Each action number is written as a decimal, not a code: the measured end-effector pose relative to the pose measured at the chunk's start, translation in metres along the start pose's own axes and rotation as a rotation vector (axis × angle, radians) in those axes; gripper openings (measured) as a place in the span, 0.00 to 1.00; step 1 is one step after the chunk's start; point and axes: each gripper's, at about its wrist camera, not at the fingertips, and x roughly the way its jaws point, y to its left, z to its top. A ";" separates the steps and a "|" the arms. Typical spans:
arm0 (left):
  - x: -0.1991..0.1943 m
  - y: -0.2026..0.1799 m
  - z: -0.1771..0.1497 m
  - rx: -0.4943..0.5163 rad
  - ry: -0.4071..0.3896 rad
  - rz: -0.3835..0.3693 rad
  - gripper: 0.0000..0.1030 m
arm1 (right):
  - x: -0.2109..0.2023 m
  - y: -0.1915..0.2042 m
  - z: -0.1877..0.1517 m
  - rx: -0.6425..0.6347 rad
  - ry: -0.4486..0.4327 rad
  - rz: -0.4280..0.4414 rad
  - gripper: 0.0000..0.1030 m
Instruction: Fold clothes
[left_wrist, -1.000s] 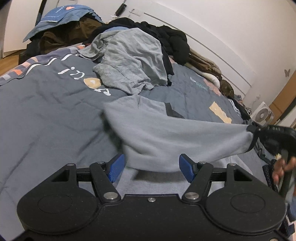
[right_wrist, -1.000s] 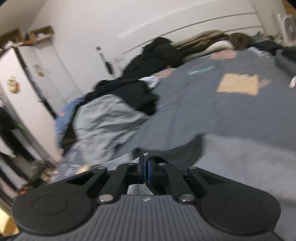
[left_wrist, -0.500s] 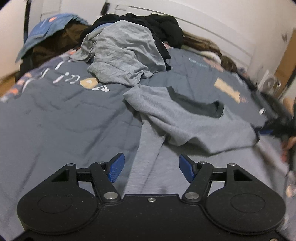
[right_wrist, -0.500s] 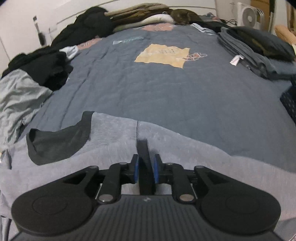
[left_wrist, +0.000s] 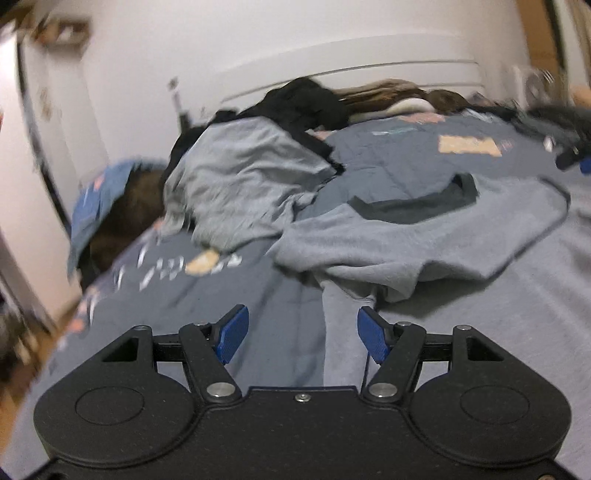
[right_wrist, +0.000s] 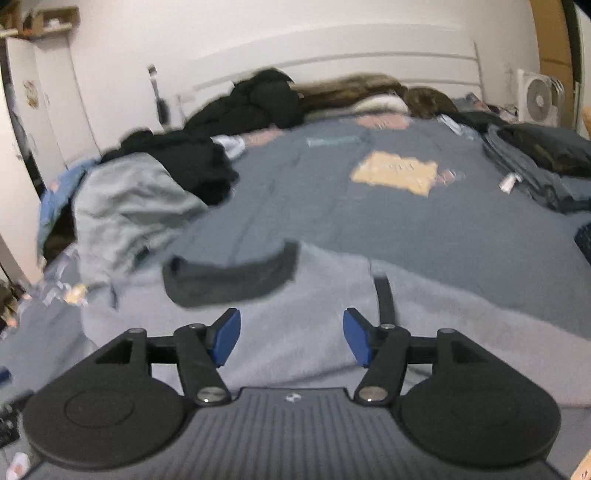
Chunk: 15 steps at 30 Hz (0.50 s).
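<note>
A light grey sweatshirt (left_wrist: 424, 236) with a dark collar (left_wrist: 417, 206) lies spread on the grey bedspread (left_wrist: 229, 302), partly folded over itself. One sleeve (left_wrist: 341, 332) runs down toward my left gripper (left_wrist: 302, 334), which is open with only the sleeve's edge lying below its blue pads. In the right wrist view the same sweatshirt (right_wrist: 332, 295) fills the foreground, its dark collar (right_wrist: 229, 280) to the left. My right gripper (right_wrist: 291, 338) hovers over it; its jaws are opening and nothing is pinched between them. A dark cuff (right_wrist: 384, 299) lies just beyond its right pad.
A heap of unfolded clothes (left_wrist: 240, 177), grey on black, sits at the far left of the bed (right_wrist: 129, 199). Folded dark garments (right_wrist: 535, 162) are stacked at the right edge. A white fan (right_wrist: 539, 98) stands by the headboard. A white cupboard (left_wrist: 22, 184) is on the left.
My right gripper held the sweatshirt's dark cuff a moment ago; its jaws have since spread and the cuff lies on the bed. The sweatshirt dropped from lifted to spread. The left view rolled and sank.
</note>
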 end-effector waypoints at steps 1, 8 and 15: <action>0.003 -0.007 0.000 0.035 -0.013 -0.001 0.63 | 0.005 -0.005 -0.003 0.033 0.007 -0.006 0.59; 0.036 -0.048 -0.008 0.310 -0.024 -0.023 0.61 | 0.007 -0.027 -0.038 0.287 -0.065 0.019 0.62; 0.061 -0.062 -0.018 0.372 0.006 -0.005 0.46 | 0.009 -0.004 -0.037 0.209 -0.062 0.077 0.68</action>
